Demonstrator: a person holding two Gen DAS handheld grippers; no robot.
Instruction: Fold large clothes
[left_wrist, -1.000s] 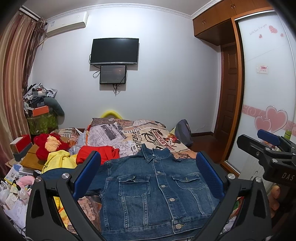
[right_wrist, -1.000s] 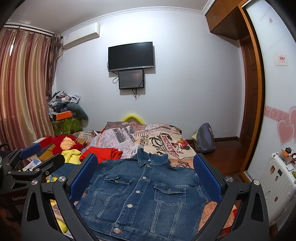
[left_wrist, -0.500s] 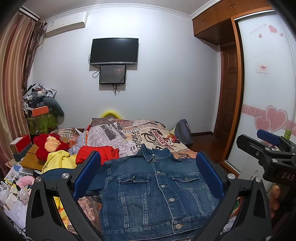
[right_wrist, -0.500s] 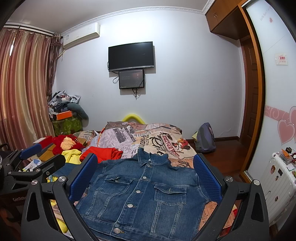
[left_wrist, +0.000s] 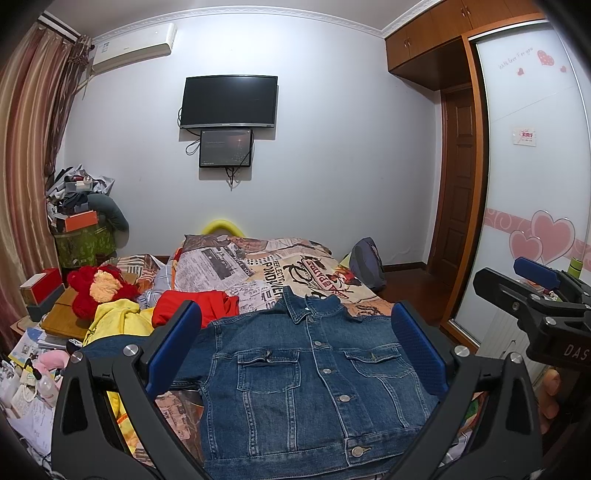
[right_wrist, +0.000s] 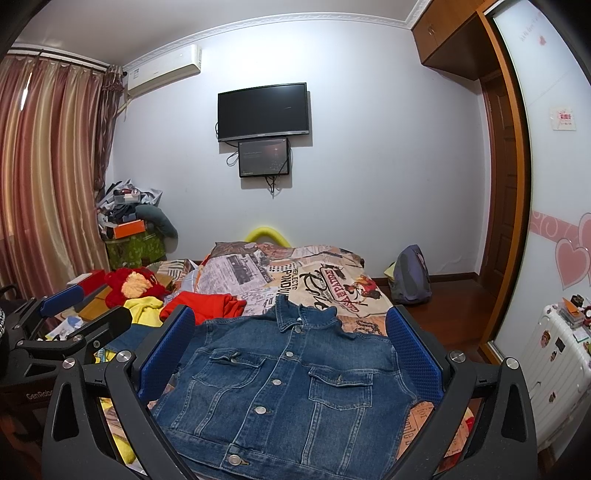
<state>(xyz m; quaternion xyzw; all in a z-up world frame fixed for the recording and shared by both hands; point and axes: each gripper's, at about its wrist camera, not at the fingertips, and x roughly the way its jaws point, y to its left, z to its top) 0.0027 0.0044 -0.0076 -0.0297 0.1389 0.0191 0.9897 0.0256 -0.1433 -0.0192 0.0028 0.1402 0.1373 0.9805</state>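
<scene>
A blue denim jacket (left_wrist: 303, 384) (right_wrist: 291, 387) lies flat and buttoned, front side up, on the near end of the bed, collar pointing away from me. My left gripper (left_wrist: 295, 350) hovers above the jacket's hem, open, nothing between its blue pads. My right gripper (right_wrist: 288, 350) hovers beside it, also open and empty. Each gripper shows in the other's view: the right one (left_wrist: 532, 295) at the right edge, the left one (right_wrist: 70, 314) at the left edge. The jacket's left sleeve trails out to the left.
The bed (left_wrist: 266, 266) has a newspaper-print cover. A red garment (left_wrist: 195, 306), a yellow garment (left_wrist: 118, 317) and a red plush toy (left_wrist: 96, 288) lie left of the jacket. A backpack (left_wrist: 365, 266) stands on the floor at the right, near the wardrobe (left_wrist: 535, 184). Clutter fills the left side.
</scene>
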